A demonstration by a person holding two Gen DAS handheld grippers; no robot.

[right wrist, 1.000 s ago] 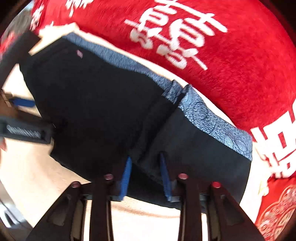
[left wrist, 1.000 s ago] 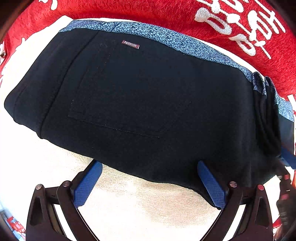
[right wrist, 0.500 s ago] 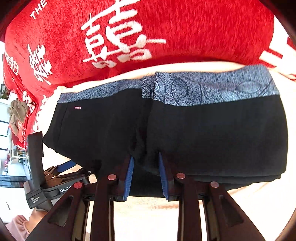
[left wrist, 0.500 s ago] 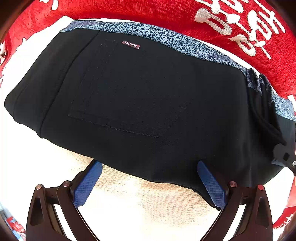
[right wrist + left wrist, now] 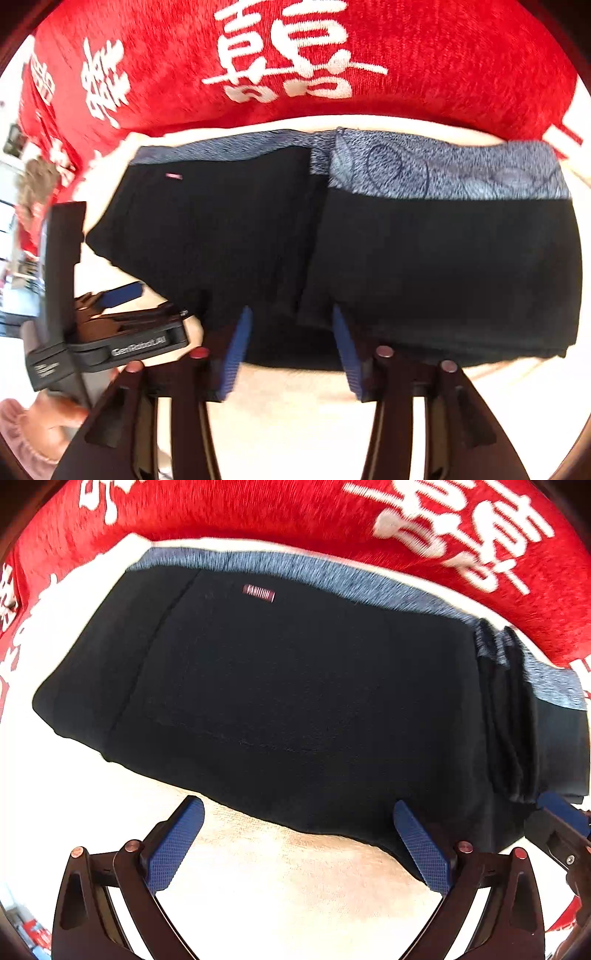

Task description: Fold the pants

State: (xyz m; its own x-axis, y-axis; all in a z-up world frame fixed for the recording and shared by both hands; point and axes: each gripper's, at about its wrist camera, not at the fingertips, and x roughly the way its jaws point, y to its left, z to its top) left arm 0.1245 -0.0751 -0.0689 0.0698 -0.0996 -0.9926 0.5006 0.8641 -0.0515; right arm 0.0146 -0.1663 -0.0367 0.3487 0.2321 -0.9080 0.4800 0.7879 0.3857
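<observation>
The black pants (image 5: 295, 701) with a blue-grey patterned waistband (image 5: 332, 576) lie folded on a cream surface, a small "FASHION" label on the back pocket. In the right wrist view the pants (image 5: 443, 266) show a bunched fold down the middle. My left gripper (image 5: 295, 812) is open, its jaws wide apart at the pants' near edge, holding nothing. My right gripper (image 5: 291, 317) has its jaws partly apart on either side of the bunched fold at the near edge; whether the pads touch the cloth cannot be told. The left gripper body (image 5: 110, 332) shows at the left of the right wrist view.
A red blanket with white characters (image 5: 295, 513) lies along the far side, also in the right wrist view (image 5: 295, 62). The cream surface (image 5: 295, 886) extends in front of the pants. The right gripper's blue tip (image 5: 561, 808) shows at the left wrist view's right edge.
My right gripper's jaws have spread wider around the fold. The left wrist camera has pulled back slightly from the pants; its jaws stay open.
</observation>
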